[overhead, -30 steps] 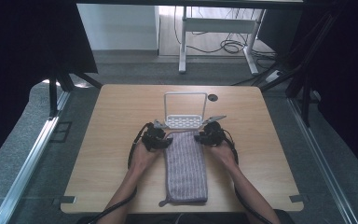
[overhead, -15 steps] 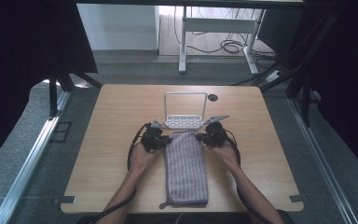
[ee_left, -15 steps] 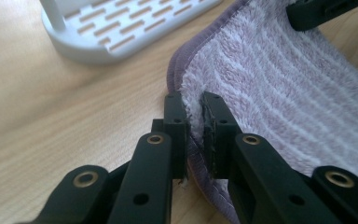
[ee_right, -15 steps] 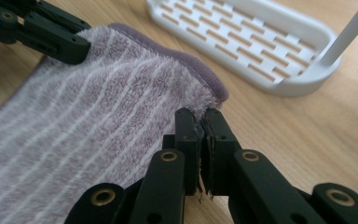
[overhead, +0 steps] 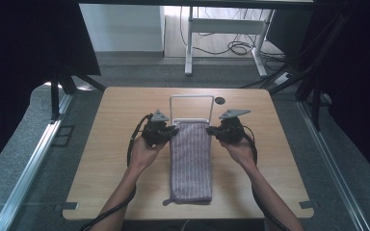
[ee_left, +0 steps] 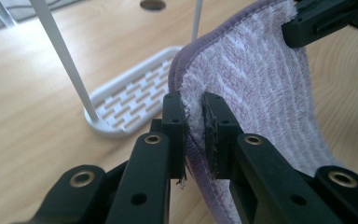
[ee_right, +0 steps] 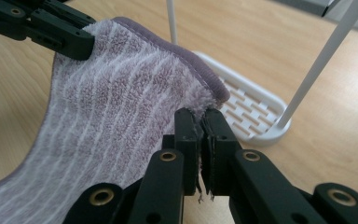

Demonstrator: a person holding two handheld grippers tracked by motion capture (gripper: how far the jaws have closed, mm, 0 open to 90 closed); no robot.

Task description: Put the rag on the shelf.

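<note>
We work over a wooden bench (overhead: 115,144) with a long striped purple towel (overhead: 191,161) lying down its middle, and a small white rack (overhead: 191,108) with an upright hoop and a slotted base standing just beyond our fingers. The towel's far edge is lifted between the two grippers; the rest trails flat toward us. The left gripper (ee_left: 193,126) has its fingers clamped on the left far corner, and the right gripper (ee_right: 200,135) pinches the right far corner the same way. We judge the step to be draping the towel over the hoop: to do it well we should raise both corners evenly, keep the edge taut between the fingers, and clear the bar before lowering. Both forearms reach forward, hands level, grippers pointing inward at each other.
</note>
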